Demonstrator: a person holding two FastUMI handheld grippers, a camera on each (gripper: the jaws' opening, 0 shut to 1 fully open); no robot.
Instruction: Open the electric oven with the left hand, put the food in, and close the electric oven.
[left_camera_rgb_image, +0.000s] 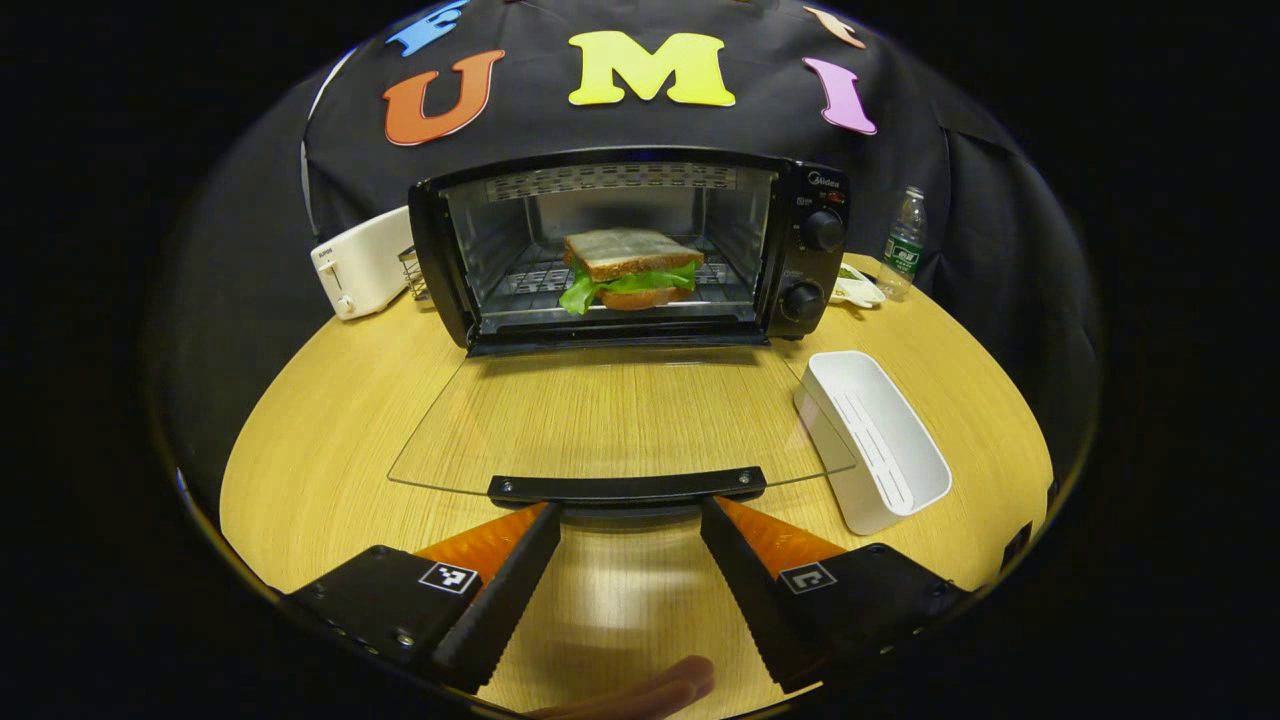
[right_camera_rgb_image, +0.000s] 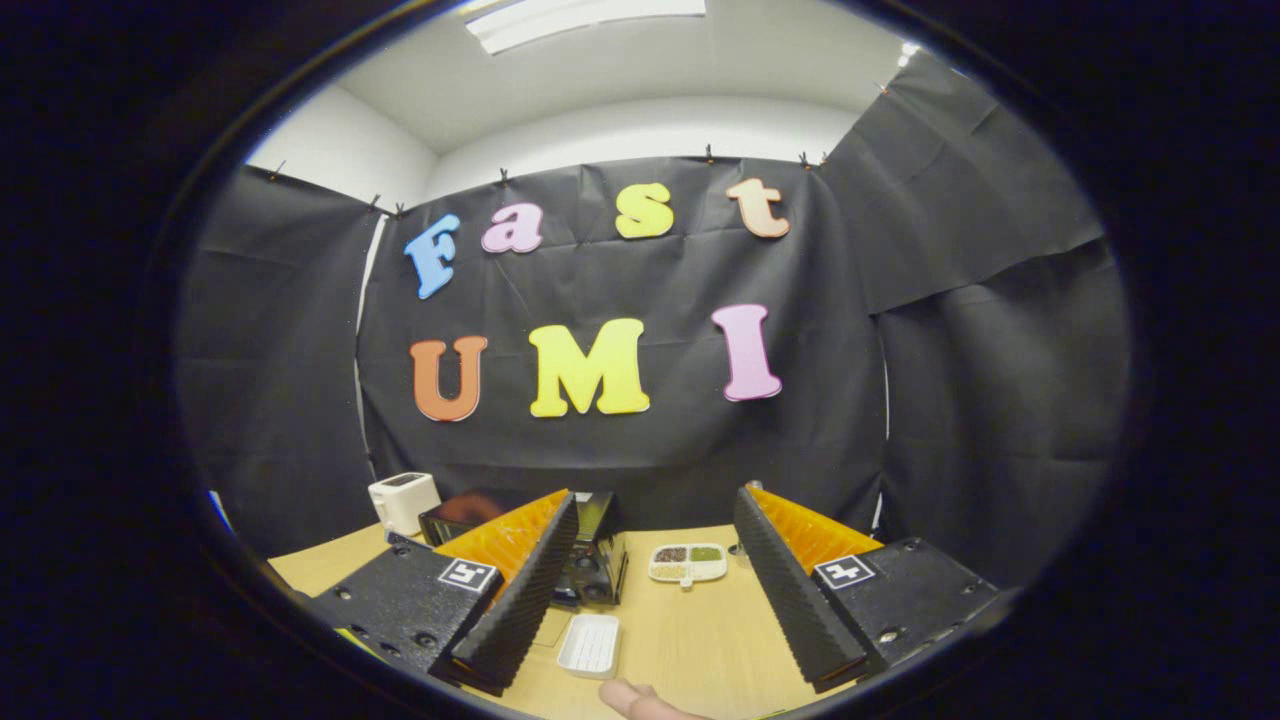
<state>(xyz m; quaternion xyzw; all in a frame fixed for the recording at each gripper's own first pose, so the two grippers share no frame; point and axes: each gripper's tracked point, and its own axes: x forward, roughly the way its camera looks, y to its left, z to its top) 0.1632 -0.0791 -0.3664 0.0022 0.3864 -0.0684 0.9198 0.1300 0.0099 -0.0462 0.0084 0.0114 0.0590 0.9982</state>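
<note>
The black electric oven (left_camera_rgb_image: 820, 260) stands at the back of the wooden table with its glass door (left_camera_rgb_image: 620, 420) folded down flat. A sandwich (left_camera_rgb_image: 630, 268) with lettuce rests on the rack inside. My left gripper (left_camera_rgb_image: 630, 515) is open, its fingertips flanking the door's black handle (left_camera_rgb_image: 628, 487) without pressing on it. In the right gripper view my right gripper (right_camera_rgb_image: 655, 510) is open and empty, raised above the table, with the oven (right_camera_rgb_image: 595, 550) partly hidden behind its left finger.
A white rectangular tray (left_camera_rgb_image: 880, 435) lies to the right of the door. A white toaster (left_camera_rgb_image: 362, 262) sits left of the oven, a water bottle (left_camera_rgb_image: 903, 245) and a small dish (right_camera_rgb_image: 687, 562) to its right. A fingertip (left_camera_rgb_image: 650, 690) shows at the bottom.
</note>
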